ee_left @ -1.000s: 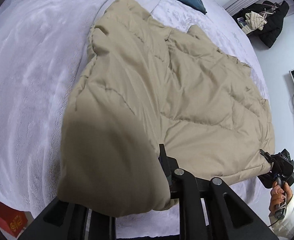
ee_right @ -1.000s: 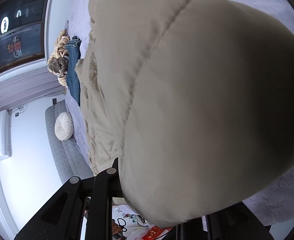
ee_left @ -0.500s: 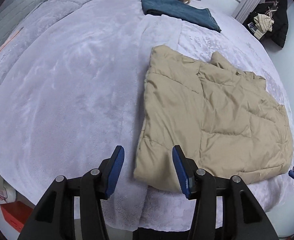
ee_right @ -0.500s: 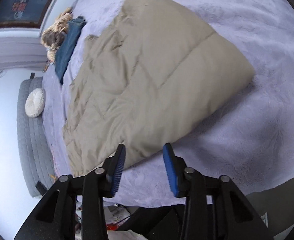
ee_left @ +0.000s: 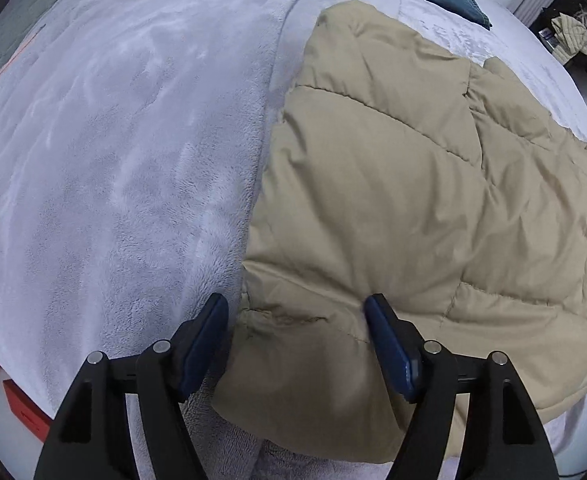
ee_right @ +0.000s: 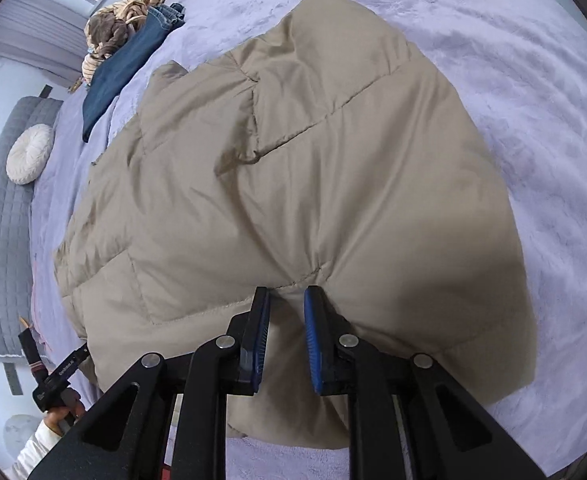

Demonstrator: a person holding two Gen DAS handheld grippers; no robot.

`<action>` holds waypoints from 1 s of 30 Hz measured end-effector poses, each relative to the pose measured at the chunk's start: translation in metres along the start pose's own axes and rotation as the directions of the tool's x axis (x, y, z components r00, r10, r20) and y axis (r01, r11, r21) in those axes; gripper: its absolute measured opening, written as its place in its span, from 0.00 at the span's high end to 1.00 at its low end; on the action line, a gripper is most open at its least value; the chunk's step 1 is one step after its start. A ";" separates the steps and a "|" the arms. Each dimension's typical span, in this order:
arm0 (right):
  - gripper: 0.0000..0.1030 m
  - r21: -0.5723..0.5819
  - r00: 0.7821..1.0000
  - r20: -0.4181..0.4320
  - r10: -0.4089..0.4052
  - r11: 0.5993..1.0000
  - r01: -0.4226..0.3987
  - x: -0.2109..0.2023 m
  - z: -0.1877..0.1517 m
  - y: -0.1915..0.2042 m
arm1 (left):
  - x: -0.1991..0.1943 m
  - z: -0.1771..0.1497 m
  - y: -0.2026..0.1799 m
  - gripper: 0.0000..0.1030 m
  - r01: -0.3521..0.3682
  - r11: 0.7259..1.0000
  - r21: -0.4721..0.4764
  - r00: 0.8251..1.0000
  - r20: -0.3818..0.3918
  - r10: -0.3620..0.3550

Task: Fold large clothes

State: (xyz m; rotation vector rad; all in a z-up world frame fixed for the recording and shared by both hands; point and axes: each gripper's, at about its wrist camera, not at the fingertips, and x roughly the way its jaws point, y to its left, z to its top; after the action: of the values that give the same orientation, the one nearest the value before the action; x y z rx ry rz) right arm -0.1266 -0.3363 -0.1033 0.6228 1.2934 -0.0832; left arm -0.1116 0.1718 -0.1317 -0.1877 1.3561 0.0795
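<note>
One beige quilted puffer jacket (ee_left: 433, 184) lies folded flat on the lilac plush bed cover (ee_left: 113, 160), its near hem along the bed's near edge, probably so that both hands can reach the hem for a further fold. The left gripper (ee_left: 295, 332) straddles the jacket's near left corner; its jaws have just been opening and stand wide, not pressing. The right gripper (ee_right: 287, 320) has been closing; its jaws pinch a pleat of the hem. One pair of blue jeans (ee_right: 125, 64) and one round cream cushion (ee_right: 29, 154) lie towards the bed's far edge.
</note>
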 end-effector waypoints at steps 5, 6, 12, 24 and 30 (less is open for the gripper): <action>0.79 0.001 0.999 -0.039 0.015 1.000 -0.015 -0.016 -0.003 0.003 | -0.043 -0.003 -0.005 0.28 -0.020 1.000 0.008 0.999 0.029 0.020; 0.78 0.006 0.999 -0.045 0.030 1.000 -0.030 -0.021 -0.005 0.003 | -0.053 -0.006 -0.007 0.28 -0.003 1.000 0.011 0.999 0.032 0.002; 0.60 0.003 0.992 -0.075 0.100 0.995 -0.100 -0.024 -0.008 0.032 | -0.094 -0.017 -0.028 0.10 0.027 1.000 0.012 0.997 0.066 -0.027; 0.39 -0.106 0.983 -0.121 0.141 0.982 -0.154 -0.017 -0.004 0.074 | -0.110 -0.025 -0.050 0.00 0.018 1.000 -0.023 0.998 0.060 -0.017; 0.37 -0.102 0.984 -0.120 0.132 0.984 -0.144 -0.014 -0.010 0.081 | -0.099 -0.023 -0.049 0.00 0.028 0.999 0.022 0.999 0.026 -0.029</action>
State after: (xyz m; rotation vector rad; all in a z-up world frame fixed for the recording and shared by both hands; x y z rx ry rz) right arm -0.1072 -0.2677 -0.0611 0.6273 1.3505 0.1393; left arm -0.1465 0.1249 -0.0354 -0.1872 1.3274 0.0433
